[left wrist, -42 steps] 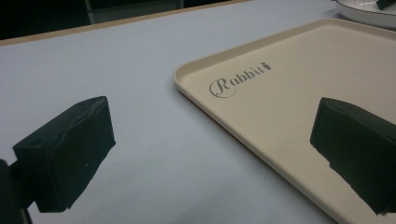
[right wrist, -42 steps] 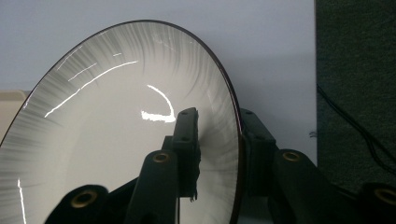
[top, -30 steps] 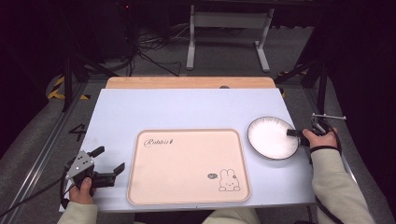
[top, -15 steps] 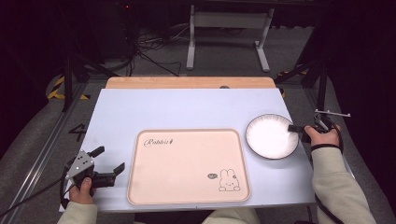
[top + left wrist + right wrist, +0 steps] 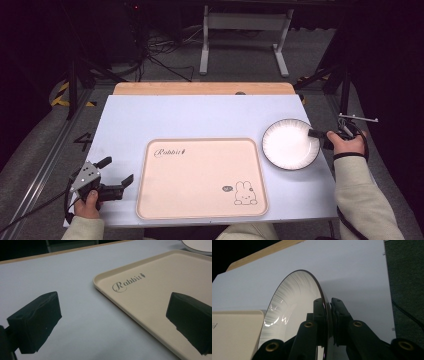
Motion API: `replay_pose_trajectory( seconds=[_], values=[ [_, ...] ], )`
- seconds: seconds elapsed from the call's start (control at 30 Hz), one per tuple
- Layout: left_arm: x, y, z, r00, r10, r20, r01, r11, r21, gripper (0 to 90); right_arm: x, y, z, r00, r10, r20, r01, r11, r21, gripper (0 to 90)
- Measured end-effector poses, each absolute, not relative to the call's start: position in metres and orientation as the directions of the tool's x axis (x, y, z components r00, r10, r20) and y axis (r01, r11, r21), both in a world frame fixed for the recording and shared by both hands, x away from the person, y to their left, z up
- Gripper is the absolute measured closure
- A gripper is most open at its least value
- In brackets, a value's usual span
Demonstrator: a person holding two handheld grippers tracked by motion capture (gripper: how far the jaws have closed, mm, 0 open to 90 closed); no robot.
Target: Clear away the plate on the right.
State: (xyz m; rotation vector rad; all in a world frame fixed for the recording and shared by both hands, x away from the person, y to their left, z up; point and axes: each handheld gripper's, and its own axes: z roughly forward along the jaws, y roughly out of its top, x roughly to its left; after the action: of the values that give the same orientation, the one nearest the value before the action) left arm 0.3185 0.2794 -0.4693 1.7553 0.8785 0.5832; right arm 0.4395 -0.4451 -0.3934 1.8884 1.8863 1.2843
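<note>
A white plate (image 5: 290,144) with a dark rim hangs a little above the light blue table (image 5: 200,117) at its right side. My right gripper (image 5: 314,133) is shut on the plate's right rim; in the right gripper view the plate (image 5: 294,305) stands edge-on with the rim pinched by the right gripper (image 5: 328,306). A beige tray (image 5: 200,177) printed with a rabbit lies in the middle. My left gripper (image 5: 116,171) rests open at the front left, beside the tray's left edge. In the left gripper view the left gripper (image 5: 112,315) has the tray (image 5: 160,292) corner ahead of it.
A wooden strip (image 5: 202,88) runs along the table's far edge. A metal stand (image 5: 245,25) and cables are on the dark floor beyond. The plate's near edge overlaps the tray's right corner in the right gripper view.
My right gripper has lifted the plate and carried it slightly left toward the tray. The left gripper has not moved.
</note>
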Motion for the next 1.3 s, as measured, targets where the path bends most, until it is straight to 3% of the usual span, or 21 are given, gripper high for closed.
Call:
replay_pose_trajectory(
  seconds=[0.7,1.3],
  values=[
    [0.318,0.279,-0.469,0.612,0.790,-0.025,0.285,-0.192,0.939,0.3,0.431,-0.433,-0.363,-0.239,0.879,0.412,0.687,-0.147,0.712,82.9],
    [0.318,0.279,-0.469,0.610,0.792,-0.024,0.285,-0.191,0.939,0.3,0.424,-0.389,-0.342,-0.334,0.845,0.417,0.681,-0.089,0.727,82.7]
  ],
)
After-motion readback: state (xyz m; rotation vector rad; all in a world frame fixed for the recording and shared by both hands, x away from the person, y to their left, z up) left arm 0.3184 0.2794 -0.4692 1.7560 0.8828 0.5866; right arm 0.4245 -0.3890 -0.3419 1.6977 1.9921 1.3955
